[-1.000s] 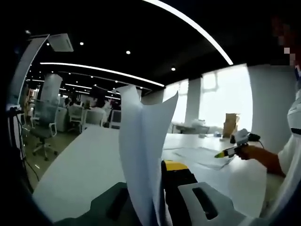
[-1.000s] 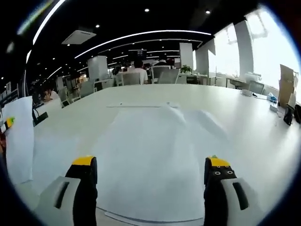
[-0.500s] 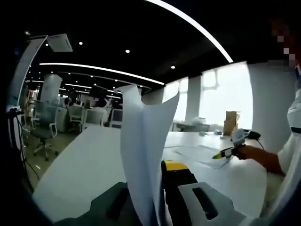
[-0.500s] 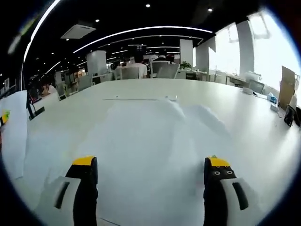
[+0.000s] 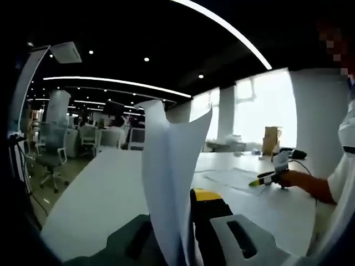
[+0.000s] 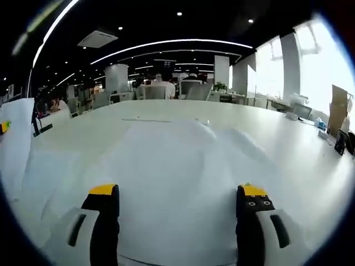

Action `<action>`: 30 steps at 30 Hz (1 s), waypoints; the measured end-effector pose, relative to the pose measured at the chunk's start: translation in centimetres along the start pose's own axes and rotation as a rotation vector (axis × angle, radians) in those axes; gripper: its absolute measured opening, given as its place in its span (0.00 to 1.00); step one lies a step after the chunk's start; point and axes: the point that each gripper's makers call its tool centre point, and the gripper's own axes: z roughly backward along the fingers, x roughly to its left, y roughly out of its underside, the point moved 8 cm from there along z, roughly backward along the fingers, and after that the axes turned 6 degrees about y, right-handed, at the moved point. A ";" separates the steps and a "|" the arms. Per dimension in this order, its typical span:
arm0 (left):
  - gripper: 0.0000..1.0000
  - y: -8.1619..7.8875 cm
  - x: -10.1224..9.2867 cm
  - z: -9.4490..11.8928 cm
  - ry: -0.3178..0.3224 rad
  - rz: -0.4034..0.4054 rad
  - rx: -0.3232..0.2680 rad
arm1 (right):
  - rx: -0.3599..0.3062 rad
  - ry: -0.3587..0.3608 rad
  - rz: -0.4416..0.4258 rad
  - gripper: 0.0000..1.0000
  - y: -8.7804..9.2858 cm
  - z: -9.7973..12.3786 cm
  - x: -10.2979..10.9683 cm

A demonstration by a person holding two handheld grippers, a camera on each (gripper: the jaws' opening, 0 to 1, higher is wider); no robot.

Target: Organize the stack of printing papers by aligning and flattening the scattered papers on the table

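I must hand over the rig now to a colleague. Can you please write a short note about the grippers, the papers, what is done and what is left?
Left gripper: shut on upright sheets, lifted off the white table.
Right gripper: open, jaws apart, low over the scattered papers; holds nothing.
Papers on the table lie rumpled, with raised folds; edges not aligned.
Done: some sheets picked up.
Left: probably flatten the pile, join the held sheets to it, square the edges.

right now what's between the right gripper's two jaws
In the right gripper view, loose white papers on the table span the gap between the open jaws.
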 end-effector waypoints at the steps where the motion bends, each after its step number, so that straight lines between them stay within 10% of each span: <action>1: 0.06 -0.1 0.0 0.0 -0.001 -0.002 0.000 | -0.001 -0.002 0.001 0.80 0.0 -0.2 0.0; 20: 0.06 -0.4 -0.7 -1.2 0.022 -0.019 0.012 | -0.015 -0.021 -0.005 0.45 0.0 0.0 -0.1; 30: 0.06 -0.5 -0.6 -1.5 0.021 -0.022 0.010 | -0.019 -0.044 0.006 0.44 0.0 -0.3 0.0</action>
